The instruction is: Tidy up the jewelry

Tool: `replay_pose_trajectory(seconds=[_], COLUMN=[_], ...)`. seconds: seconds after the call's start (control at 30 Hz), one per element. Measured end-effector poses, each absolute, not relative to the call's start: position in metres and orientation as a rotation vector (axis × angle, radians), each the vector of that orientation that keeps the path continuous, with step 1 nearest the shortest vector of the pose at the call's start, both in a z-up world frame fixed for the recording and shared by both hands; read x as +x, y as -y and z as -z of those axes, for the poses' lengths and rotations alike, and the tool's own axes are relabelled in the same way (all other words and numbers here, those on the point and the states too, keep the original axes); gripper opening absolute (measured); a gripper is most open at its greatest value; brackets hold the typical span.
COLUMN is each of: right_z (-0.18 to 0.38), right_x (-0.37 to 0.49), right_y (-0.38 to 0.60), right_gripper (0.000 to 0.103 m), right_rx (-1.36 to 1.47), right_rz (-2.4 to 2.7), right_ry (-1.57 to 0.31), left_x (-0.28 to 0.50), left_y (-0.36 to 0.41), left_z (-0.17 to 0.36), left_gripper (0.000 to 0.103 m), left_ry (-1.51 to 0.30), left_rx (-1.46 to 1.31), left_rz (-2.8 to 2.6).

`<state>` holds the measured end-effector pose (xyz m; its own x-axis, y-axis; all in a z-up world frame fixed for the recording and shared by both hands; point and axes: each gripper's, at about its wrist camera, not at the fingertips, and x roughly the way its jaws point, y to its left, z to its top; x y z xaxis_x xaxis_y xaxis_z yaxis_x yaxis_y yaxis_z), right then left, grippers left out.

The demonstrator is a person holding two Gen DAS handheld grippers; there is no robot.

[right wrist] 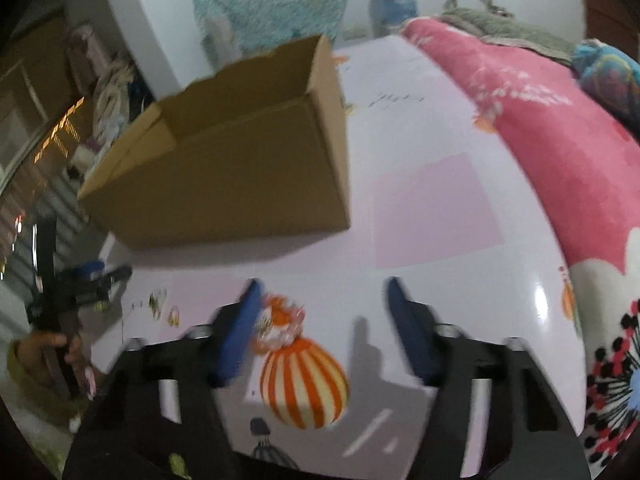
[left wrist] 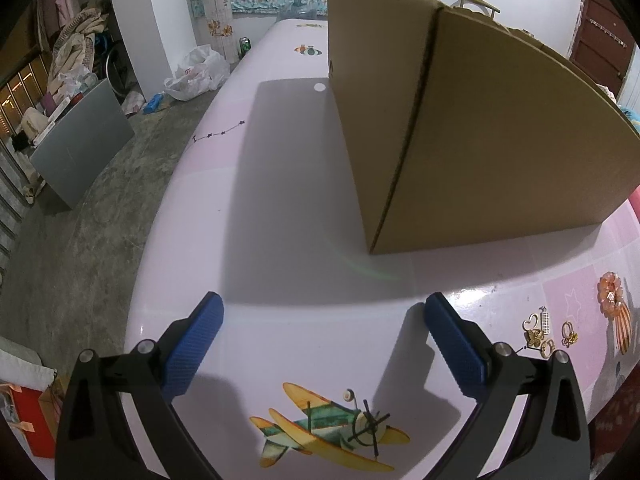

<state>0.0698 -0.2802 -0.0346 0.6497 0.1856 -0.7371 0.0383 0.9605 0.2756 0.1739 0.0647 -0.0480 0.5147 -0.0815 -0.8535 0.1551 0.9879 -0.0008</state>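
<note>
Both grippers' blue fingers [left wrist: 200, 344] apart and empty over pink patterned counter [left wrist: 304, 332], orange flower brooch [right wrist: 280, 322] beside right gripper [right wrist: 322, 328], left gripper [left wrist: 322, 344] near brown cardboard box [left wrist: 480, 152].

Surface [left wrist: 304, 184]: glossy pale pink and white, printed with a yellow-and-green biplane [left wrist: 324, 424] and an orange-and-white striped balloon [right wrist: 304, 384]. Cardboard box [left wrist: 480, 128]: plain brown; blanket [right wrist: 560, 128]: pink with white, red and black flower pattern. Flower brooch [left wrist: 610, 294]: peach-orange; small jewelry pieces [left wrist: 540, 330]: gold; hand-held gripper pads [left wrist: 196, 340]: blue on black arms.
</note>
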Motion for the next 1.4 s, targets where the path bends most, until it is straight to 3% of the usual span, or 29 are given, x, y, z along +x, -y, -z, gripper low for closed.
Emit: replay_pose_trajectory(seconds=[0.07,0.27,0.67,1.2,1.4], right_z=[0.039,0.05,0.052,-0.022,0.01], right_x=[0.073,0.084,0.086,0.074,0.093], right_y=[0.272,0.247,0.227,0.237,0.275], right_gripper=[0.034,0.014,0.007,0.007,0.008], right_rx=[0.248,0.147,0.037,0.207,0.249], right_rz=[-0.11,-0.147,-0.151,-0.23,-0.095], right_ry=[-0.886,-0.965,-0.985,-0.817,-0.873], left_x=[0.174,0.174,0.176,0.176,0.176], left_y=[-0.065,-0.064,-0.062,-0.061,-0.062], left_z=[0.048,0.049,0.049,0.05,0.049], left_gripper=[0.099,0.099,0.099,0.099,0.099], left_ry=[-1.021,-1.019,-1.019,-1.016,-1.014], left_rx=[0.077,0.075,0.07,0.069,0.069], left_rz=[0.143,0.143,0.139,0.143,0.142])
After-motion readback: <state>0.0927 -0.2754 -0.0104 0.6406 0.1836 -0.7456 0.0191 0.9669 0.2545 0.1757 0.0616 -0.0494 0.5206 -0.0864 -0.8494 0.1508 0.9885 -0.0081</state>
